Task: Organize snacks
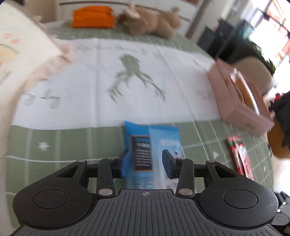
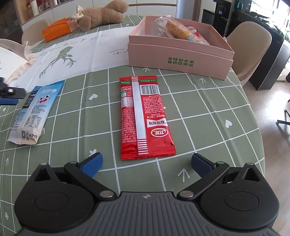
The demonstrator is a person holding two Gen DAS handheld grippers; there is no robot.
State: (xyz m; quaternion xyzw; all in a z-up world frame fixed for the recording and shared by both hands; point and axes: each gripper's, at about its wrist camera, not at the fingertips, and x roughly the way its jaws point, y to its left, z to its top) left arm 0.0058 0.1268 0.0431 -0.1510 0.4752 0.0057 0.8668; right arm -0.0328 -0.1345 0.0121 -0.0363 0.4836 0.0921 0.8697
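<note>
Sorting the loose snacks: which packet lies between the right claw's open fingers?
The red packet, straight ahead of the right claw; the blue-and-white packet lies off to its left.

Box behind wrapper

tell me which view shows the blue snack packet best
The right wrist view: the blue snack packet lies whole and sharp on the tablecloth, print readable. The left wrist view shows it blurred, its near end hidden behind the left gripper, whose fingers flank it.

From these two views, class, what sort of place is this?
Probably a home dining area: a table under a green checked cloth, dining chairs, and a teddy bear beside a pink snack box.
</note>
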